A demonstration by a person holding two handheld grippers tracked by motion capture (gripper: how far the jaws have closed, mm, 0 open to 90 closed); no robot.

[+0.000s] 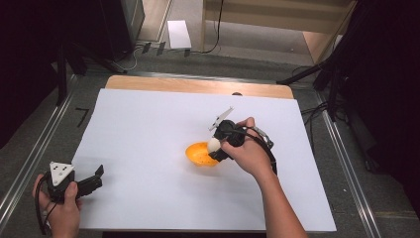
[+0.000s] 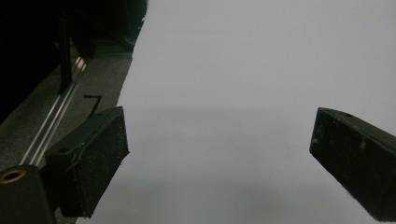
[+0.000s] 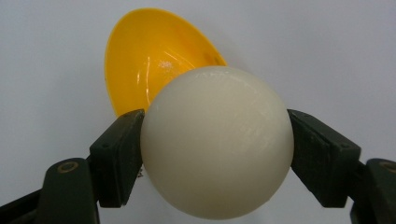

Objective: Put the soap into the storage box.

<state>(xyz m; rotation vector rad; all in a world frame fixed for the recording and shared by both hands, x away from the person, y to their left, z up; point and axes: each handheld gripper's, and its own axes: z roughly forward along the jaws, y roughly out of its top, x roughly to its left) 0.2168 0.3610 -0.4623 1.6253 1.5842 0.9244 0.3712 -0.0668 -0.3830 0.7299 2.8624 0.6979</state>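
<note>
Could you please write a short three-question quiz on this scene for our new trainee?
1. True or false: the right gripper is clamped on a white ball.
2. What colour is the bowl beside the ball?
3. The left gripper is: A) holding the bowl, B) open over the white sheet, C) shut on a ball.

Key: 1 true; 2 orange-yellow; 3 B.

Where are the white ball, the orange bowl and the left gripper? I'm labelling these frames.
white ball (image 3: 217, 142): right gripper view, middle of its front.
orange bowl (image 1: 198, 154): high view, inside surface.
left gripper (image 2: 217, 161): left gripper view, midway between its open fingertips.
</note>
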